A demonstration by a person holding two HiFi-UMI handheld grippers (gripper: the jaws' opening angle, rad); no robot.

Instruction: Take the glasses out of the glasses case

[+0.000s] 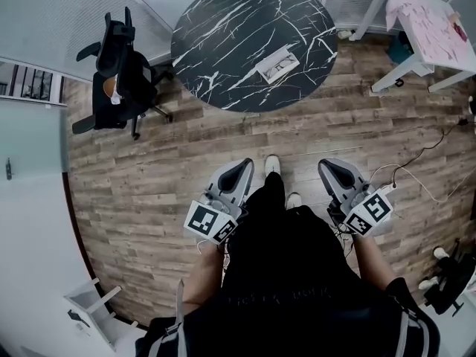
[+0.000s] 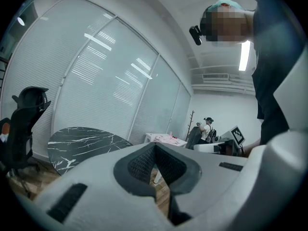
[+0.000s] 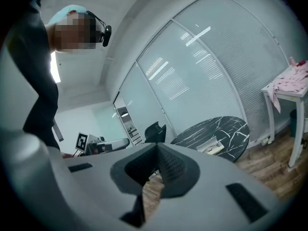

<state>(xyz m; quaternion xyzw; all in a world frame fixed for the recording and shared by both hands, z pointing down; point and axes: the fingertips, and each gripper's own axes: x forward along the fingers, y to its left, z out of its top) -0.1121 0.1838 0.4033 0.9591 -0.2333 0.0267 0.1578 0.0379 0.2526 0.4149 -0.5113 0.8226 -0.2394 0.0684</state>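
The open white glasses case (image 1: pixel 277 63) lies on the round black marble table (image 1: pixel 216 43), with the glasses inside it. In the right gripper view the case (image 3: pixel 214 147) shows small on the table (image 3: pixel 231 126), far ahead. I stand well back from the table on the wooden floor. My left gripper (image 1: pixel 242 171) and right gripper (image 1: pixel 332 171) are held low at my waist, pointing toward the table. Both are shut with their pads together and nothing between them, as the left gripper (image 2: pixel 155 147) and the right gripper (image 3: pixel 157 147) show in their own views.
A black office chair (image 1: pixel 119 76) stands left of the table. A white table with pink cloth (image 1: pixel 431 28) is at the back right. Cables (image 1: pixel 416 162) trail over the floor on the right. A white stand (image 1: pixel 97 311) sits lower left. Another person (image 2: pixel 208 129) stands far off.
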